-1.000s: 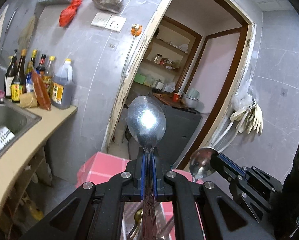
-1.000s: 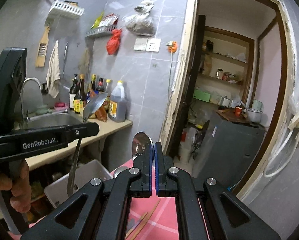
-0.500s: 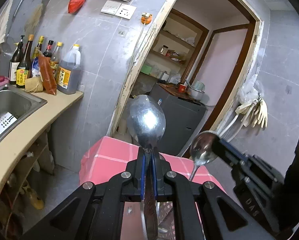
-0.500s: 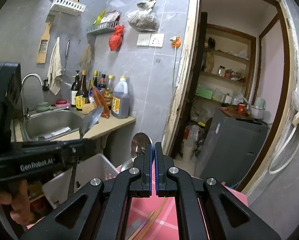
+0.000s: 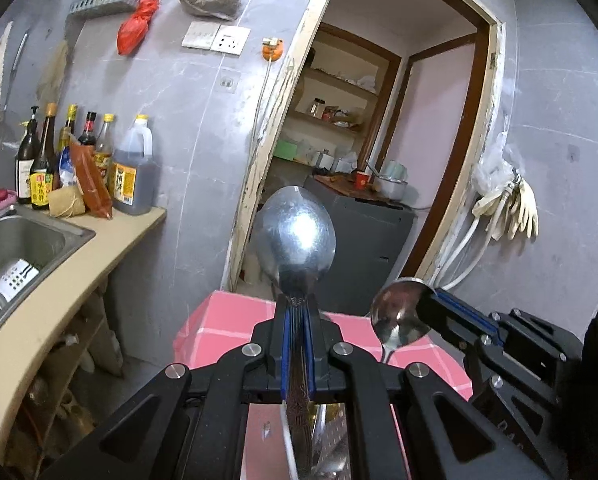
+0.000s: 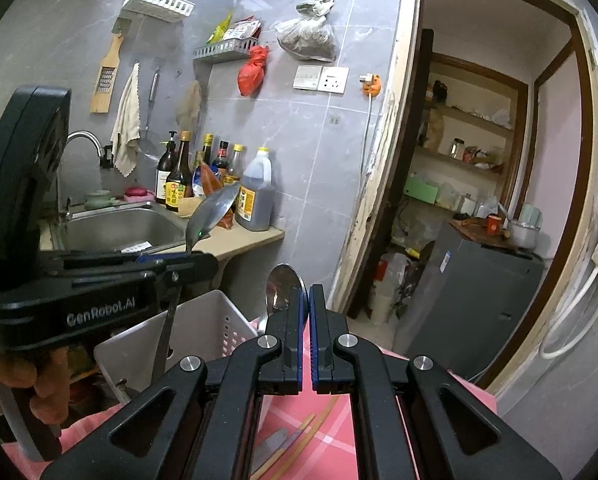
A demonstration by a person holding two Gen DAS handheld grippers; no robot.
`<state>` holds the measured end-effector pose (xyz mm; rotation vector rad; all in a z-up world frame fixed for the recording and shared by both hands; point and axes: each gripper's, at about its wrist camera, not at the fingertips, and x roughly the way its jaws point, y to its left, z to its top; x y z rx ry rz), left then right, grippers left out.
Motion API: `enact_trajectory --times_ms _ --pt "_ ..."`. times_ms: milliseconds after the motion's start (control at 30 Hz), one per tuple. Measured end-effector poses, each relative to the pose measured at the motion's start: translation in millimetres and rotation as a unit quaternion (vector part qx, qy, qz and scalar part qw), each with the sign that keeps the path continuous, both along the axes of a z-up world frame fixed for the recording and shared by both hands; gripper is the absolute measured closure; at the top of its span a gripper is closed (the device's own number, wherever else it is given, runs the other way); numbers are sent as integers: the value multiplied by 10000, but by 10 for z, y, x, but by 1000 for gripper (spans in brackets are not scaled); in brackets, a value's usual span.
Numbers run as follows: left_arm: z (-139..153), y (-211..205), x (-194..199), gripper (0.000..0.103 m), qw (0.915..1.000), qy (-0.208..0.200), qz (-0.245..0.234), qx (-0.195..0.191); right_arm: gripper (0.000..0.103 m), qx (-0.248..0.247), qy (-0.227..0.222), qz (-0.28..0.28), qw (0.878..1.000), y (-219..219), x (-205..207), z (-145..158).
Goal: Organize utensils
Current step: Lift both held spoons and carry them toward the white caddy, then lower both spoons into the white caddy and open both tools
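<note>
Left gripper clamped on large spoon at the neck, bowl up, above pink table. Right gripper likewise pinching small spoon, beside white basket. Likely light, stiff, slippery steel; best gripped low on the handle, near the neck, to limit swivelling.

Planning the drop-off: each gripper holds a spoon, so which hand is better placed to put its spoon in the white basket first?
Probably left. In the right wrist view the left gripper holds its spoon with the handle hanging just before the white basket; the right gripper and its spoon sit further right.
</note>
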<state>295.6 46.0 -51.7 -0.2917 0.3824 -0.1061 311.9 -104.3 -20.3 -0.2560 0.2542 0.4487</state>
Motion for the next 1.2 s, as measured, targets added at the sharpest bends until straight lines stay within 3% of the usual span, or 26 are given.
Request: enact_trajectory --times_ms 267,600,867,1000,1200 --pt "-60 21 -117 97 10000 -46 -60 58 100 139 295 147 9994 -12 -26 -149" --pt "-13 -92 -231 97 9966 -240 -290 730 99 203 583 271 9977 -13 -86 -265" --pt "2 67 -124 96 9987 83 -399 298 94 345 833 236 9957 -42 -45 -322" --pt "0 108 -99 96 9984 213 -457 257 80 576 899 146 9942 -115 -31 -298" --pt "-28 75 -79 95 9974 393 -526 293 78 800 926 -40 9925 -233 -21 -261"
